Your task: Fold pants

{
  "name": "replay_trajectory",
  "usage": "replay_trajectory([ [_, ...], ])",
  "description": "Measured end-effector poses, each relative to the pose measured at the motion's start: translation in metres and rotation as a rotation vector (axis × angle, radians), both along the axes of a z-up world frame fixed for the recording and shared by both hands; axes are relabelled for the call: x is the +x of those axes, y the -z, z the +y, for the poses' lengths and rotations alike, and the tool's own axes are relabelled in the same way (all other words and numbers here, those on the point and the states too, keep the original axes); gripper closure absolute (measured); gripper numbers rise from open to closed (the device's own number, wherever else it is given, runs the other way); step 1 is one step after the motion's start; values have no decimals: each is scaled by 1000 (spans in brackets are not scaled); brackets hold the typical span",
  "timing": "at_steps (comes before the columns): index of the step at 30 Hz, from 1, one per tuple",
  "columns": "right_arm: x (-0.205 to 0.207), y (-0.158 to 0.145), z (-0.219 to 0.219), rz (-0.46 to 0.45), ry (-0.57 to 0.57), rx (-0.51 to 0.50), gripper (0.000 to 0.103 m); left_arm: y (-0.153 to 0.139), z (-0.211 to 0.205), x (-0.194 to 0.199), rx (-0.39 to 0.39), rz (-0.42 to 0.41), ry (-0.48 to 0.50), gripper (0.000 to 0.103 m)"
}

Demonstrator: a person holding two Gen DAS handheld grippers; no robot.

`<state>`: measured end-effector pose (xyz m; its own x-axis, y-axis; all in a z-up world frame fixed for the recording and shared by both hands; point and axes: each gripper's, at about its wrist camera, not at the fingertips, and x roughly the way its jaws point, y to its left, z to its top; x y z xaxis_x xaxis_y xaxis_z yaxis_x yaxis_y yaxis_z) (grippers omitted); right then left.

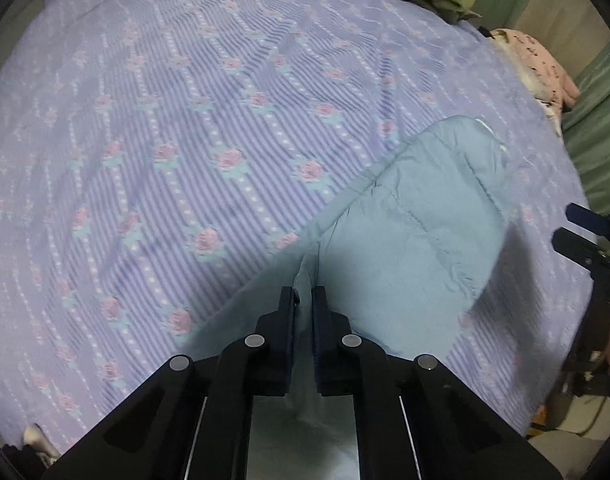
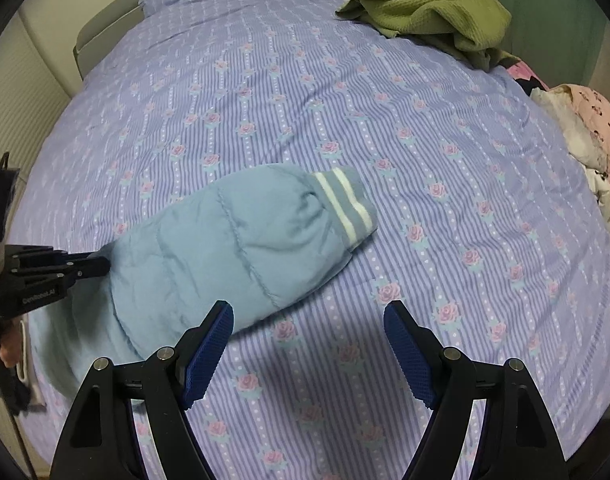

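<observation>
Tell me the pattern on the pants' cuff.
Two white stripes on light blue cuff, clearest in the right wrist view.

Blue pants point(image 2: 233, 240) on floral bedspread point(image 2: 425, 140)

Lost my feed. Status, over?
Left hand-held gripper shut on blue pants. Right hand-held gripper open, empty, over bedsheet. Nothing obstructing.

The pants point(image 2: 233, 240) are pale blue, quilted, with a cuff point(image 2: 345, 204) ringed by two white stripes. The bedspread point(image 2: 345, 112) is lilac with fine darker stripes, rows of white dots, and pink roses on teal leaves. A green waffle-knit garment point(image 2: 421, 8) is olive. The cloth point(image 2: 597, 120) at the edge is pink with small dark prints. The right gripper point(image 2: 307, 350) is black with blue ribbed pads point(image 2: 209, 352); the left gripper point(image 1: 304, 300) is black.
</observation>
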<state>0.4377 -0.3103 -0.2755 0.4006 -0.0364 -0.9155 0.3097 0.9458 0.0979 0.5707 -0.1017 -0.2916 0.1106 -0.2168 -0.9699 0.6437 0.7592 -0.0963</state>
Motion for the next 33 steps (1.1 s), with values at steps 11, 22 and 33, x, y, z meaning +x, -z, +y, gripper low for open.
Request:
replay_trajectory([
  [11, 2, 6, 9, 18, -12, 29, 25, 7, 2, -3, 54, -42, 35, 94],
  [22, 4, -1, 9, 5, -9, 20, 25, -16, 24, -11, 7, -108, -107, 50],
  [33, -10, -31, 121, -43, -222, 88, 25, -75, 198, -72, -74, -246, -458, 38],
])
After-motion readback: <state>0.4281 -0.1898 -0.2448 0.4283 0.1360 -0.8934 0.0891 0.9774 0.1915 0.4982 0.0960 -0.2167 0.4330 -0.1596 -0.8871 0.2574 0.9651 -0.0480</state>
